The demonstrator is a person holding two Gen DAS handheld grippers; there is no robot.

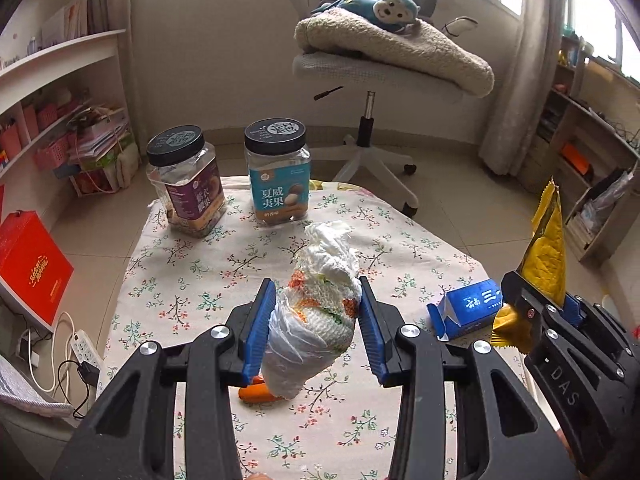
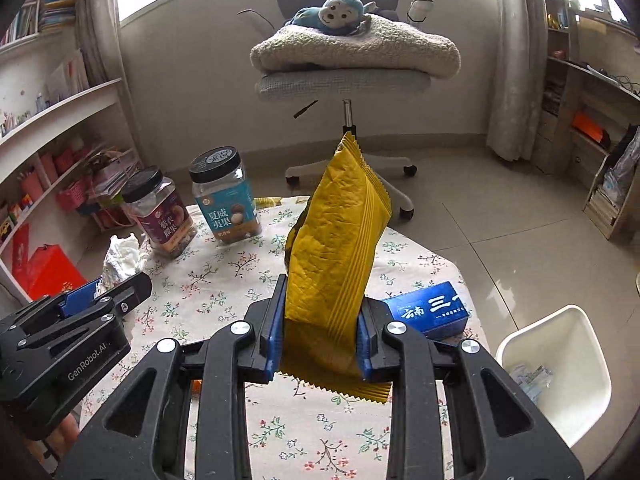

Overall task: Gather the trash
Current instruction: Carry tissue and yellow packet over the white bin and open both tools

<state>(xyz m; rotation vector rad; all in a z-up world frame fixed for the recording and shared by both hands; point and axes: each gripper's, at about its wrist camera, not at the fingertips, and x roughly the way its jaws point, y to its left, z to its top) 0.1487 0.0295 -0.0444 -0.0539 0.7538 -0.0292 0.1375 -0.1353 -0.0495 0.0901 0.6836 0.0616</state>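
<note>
My left gripper [image 1: 316,320] pinches the crumpled white wad [image 1: 316,300], bulk sticking out toward 12 o'clock. My right gripper [image 2: 320,336] pinches the yellow wrapper [image 2: 336,248] upright. Blue box [image 2: 434,310] on the table at 2 o'clock, white bin [image 2: 560,360] at 4.

Crinkly yellow wrapper [image 2: 336,264], a matt foil look, creased all over. The wad [image 1: 316,308] is soft crumpled tissue with thin plastic film and a foam net. Blue pads [image 1: 256,328] are ribbed, arms matt black plastic. Cloth [image 1: 192,280] is printed cotton. Jars [image 1: 278,172]: clear glossy plastic.
</note>
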